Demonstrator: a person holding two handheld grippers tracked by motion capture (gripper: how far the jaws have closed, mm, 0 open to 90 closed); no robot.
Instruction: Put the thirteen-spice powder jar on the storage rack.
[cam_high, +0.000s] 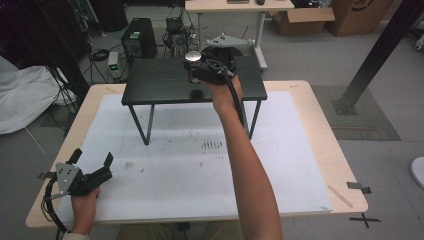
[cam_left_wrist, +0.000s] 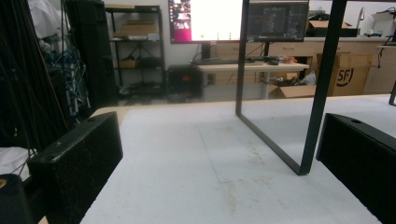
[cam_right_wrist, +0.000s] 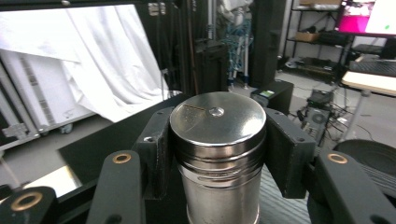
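Gripping a shiny metal canister (cam_right_wrist: 217, 154) between its two black jaws, the right gripper (cam_high: 196, 70) hung over the small black stand (cam_high: 160, 82) at the twelve o'clock end of the table (cam_high: 320, 130). The jaws were closed hard against the canister's sides, one pad at its nine o'clock flank and the other at its three o'clock flank in the right gripper view, with the flat round lid showing clear above them. The canister stood upright in that hold. From the high view it sat at the gripper's tip, over the far middle of the stand's dark top; whether its base touched the top could not be told. The person's right forearm (cam_high: 247, 170) stretched from the six o'clock edge up across the white mat (cam_high: 190, 165) to reach it.

At about seven o'clock on the table, the left gripper (cam_high: 95, 162) rested low near the mat's corner, held in the left hand (cam_high: 85, 202). Its jaws stood wide apart with nothing between them, pointing toward twelve o'clock. In the left gripper view the stand's thin black leg frame (cam_left_wrist: 280, 116) rose from the mat ahead of those jaws, well apart from them.
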